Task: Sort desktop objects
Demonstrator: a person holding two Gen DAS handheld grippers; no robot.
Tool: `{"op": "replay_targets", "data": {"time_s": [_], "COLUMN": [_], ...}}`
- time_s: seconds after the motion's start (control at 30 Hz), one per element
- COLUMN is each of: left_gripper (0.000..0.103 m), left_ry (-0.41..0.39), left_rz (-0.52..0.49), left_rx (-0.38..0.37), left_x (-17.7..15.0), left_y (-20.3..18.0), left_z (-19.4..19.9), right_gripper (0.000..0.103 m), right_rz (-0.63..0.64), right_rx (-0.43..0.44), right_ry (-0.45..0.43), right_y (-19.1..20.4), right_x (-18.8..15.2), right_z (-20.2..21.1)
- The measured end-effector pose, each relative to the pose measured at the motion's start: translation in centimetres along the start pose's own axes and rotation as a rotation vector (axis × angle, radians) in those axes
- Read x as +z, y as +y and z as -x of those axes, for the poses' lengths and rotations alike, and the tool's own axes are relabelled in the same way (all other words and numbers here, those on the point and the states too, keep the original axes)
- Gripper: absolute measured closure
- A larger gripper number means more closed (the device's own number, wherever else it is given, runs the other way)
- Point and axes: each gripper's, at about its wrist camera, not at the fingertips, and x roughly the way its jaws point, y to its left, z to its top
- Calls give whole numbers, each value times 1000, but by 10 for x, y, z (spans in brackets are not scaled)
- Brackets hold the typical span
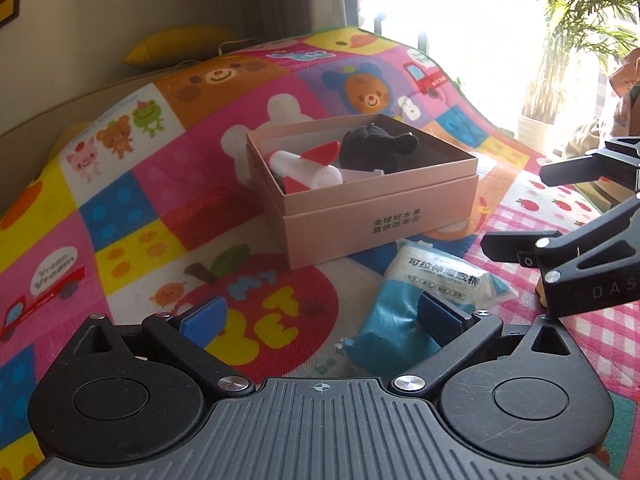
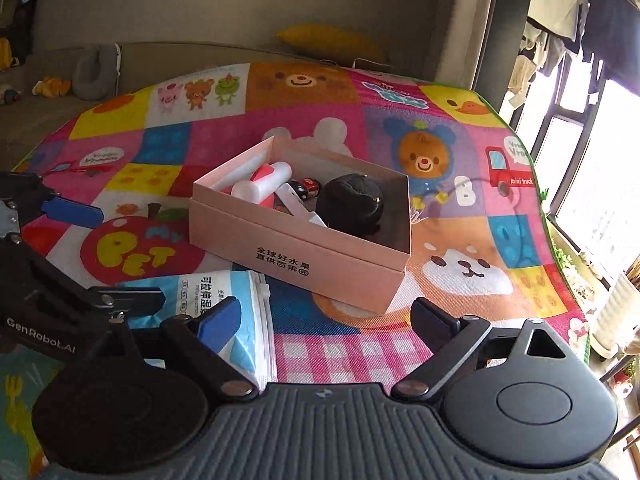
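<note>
A pink cardboard box (image 1: 380, 216) stands open on the colourful play mat (image 1: 120, 200); it also shows in the right wrist view (image 2: 296, 260). Inside lie a white and red lint roller (image 1: 308, 170), a black plush toy (image 1: 380, 146) and a small toy car (image 2: 306, 189). A blue and white cotton pad packet (image 1: 416, 304) lies on the mat in front of the box, also seen in the right wrist view (image 2: 224, 300). My left gripper (image 1: 320, 320) is open and empty, its right finger over the packet. My right gripper (image 2: 328, 324) is open and empty beside the packet.
A yellow pillow (image 2: 328, 42) and a grey neck pillow (image 2: 94, 74) lie behind the mat. A bright window (image 2: 592, 152) is at the right, with a potted palm (image 1: 568, 40) beside it. The mat's edge drops off at the right.
</note>
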Motion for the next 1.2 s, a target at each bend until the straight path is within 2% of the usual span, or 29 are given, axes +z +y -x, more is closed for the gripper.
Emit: {"op": "replay_targets", "data": {"time_s": [0.1,0.17,0.23,0.43,0.53,0.63,0.83,0.93,1.03,1.13,1.2], "left_gripper": [0,0,0,0,0,0,0,0,0,0,0], "left_ry": [-11,-5,-11,9,11,10,12,16,26,28,25], "left_rz": [-20,-20,-23,43,56,49,53,62,88,98,98], "left_rx": [1,-12,-32,-102,-108,-103,-117,-133,-158,-172,-172], "left_x": [0,-1,-2,-2,-3,-3,-3,-4,-5,-6,-6], "left_y": [-2,1,3,17,18,17,19,22,27,28,28], "left_z": [1,-1,-1,-8,-9,-8,-9,-9,-12,-14,-14], "right_gripper": [10,10,10,10,11,11,11,11,11,11,11], "right_rz": [-51,-31,-19,49,79,69,20,31,87,129,123], "right_rx": [83,122,124,129,118,134,148,174,219,199,196], "right_ry": [26,63,99,121,139,99,-34,-36,12,0,23], "right_y": [-8,-7,-8,-2,1,-3,-15,-14,-4,4,2], "right_x": [6,5,1,-16,-24,-24,-3,4,0,-9,-11], "right_z": [-4,-12,-18,-16,-15,-4,13,1,-12,-13,-13]}}
